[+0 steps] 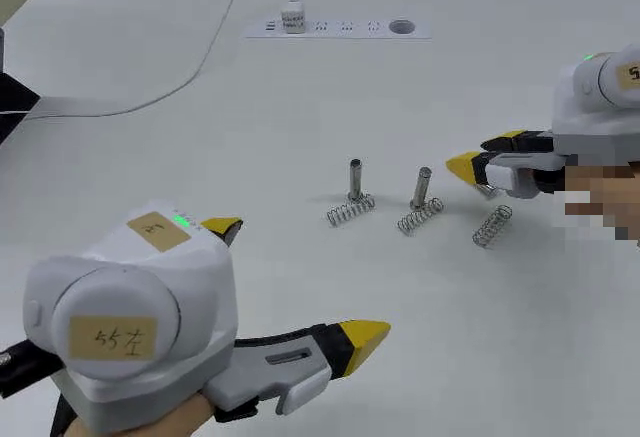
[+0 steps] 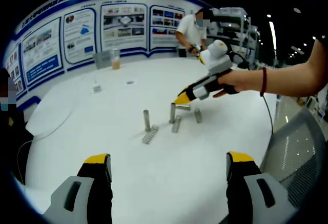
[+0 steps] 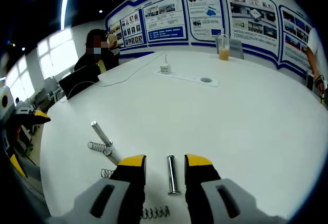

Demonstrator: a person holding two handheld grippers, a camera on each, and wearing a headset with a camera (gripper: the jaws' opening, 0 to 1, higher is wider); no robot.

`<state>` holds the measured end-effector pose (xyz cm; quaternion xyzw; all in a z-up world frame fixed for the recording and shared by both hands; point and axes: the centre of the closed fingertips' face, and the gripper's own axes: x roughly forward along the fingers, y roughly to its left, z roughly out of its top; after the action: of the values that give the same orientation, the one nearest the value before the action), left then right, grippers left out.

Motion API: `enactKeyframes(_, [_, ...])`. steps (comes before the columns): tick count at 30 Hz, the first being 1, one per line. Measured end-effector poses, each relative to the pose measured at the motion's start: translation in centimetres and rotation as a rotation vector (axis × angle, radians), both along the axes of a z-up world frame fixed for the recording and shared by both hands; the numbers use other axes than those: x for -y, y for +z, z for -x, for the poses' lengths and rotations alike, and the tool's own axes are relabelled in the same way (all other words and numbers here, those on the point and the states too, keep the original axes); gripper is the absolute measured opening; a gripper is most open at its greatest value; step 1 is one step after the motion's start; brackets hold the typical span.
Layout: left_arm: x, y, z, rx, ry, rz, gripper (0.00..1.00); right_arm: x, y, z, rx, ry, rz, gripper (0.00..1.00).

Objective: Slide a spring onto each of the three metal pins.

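Showing three pins (image 1: 355,179), three springs (image 1: 350,209)

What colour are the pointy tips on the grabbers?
Bright yellow; the fingertips of the left gripper show it best in the left gripper view.

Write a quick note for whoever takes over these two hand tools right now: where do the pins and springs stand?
Left gripper: open, empty.
Right gripper: open, jaws either side of the third pin, which lies flat on the table, not gripped.
Two pins stand upright, springs lying at their feet; a third spring lies nearer the right gripper.
Done: no spring is on a pin yet.
Left: probably stand the third pin up, then slide on all three springs.
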<state>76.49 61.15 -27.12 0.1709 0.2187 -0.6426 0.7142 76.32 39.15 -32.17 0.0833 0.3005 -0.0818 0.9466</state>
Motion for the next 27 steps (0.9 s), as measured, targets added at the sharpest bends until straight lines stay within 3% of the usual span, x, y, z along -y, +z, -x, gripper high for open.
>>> enactKeyframes(9, [0.2, -0.3, -0.2, -0.006, 0.003, -0.009, 0.94, 0.5, -1.6, -0.5, -0.028, 0.003, 0.015, 0.22])
enactKeyframes(22, [0.3, -0.4, -0.2, -0.001, -0.005, -0.017, 0.94, 0.6, -2.4, -0.6, -0.041, -0.003, -0.008, 0.14])
enactKeyframes(27, [0.2, -0.5, -0.1, -0.008, -0.005, -0.021, 0.92, 0.7, -2.5, -0.6, -0.055, 0.016, 0.013, 0.10])
